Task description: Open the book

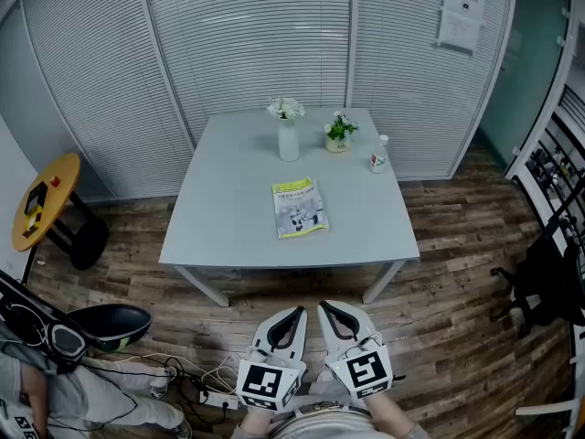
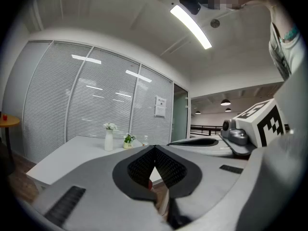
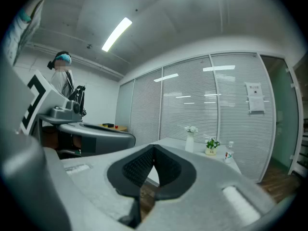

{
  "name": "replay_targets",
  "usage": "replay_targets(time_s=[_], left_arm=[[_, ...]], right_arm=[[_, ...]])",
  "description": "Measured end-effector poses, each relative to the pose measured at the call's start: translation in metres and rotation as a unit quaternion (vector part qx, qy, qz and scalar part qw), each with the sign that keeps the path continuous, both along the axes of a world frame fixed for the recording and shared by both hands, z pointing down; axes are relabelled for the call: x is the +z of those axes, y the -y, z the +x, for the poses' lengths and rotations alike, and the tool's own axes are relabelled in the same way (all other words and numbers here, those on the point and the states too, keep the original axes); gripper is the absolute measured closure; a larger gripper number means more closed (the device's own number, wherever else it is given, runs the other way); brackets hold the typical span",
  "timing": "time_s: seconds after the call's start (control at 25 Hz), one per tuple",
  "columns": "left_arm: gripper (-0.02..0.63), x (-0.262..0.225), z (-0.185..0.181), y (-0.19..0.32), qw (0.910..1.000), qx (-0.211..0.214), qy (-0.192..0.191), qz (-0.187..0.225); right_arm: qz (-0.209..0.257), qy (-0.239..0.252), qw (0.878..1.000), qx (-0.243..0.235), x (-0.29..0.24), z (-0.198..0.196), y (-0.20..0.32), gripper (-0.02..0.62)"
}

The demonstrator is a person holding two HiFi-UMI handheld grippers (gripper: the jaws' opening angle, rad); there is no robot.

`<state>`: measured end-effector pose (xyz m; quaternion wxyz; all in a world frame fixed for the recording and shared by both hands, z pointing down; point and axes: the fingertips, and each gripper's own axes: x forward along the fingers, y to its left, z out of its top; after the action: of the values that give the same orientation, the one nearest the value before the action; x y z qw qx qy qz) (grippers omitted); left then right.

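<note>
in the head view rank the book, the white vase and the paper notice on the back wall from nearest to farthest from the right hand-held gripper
Measured from the right hand-held gripper, low in the middle of the picture:
1. book, lying closed on the near half of the table
2. white vase, toward the table's far edge
3. paper notice, on the wall behind, upper right

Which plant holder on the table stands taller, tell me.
The slim white vase with white flowers; the low pot of green leaves stands to its right.

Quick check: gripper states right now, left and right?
Left gripper: closed, holding nothing.
Right gripper: closed, holding nothing.
</note>
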<state>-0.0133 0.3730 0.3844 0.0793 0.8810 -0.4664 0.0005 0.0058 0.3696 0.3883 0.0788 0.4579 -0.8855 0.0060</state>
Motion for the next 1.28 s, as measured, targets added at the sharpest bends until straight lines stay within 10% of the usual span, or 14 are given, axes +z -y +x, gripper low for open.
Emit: replay_targets(time_s=[1.28], left_arm=[[0.607, 0.023, 0.019, 0.126, 0.9988, 0.037, -0.025, -0.02]], right_arm=[[-0.01, -0.024, 0.999, 0.025, 0.023, 0.019, 0.126, 0.595]])
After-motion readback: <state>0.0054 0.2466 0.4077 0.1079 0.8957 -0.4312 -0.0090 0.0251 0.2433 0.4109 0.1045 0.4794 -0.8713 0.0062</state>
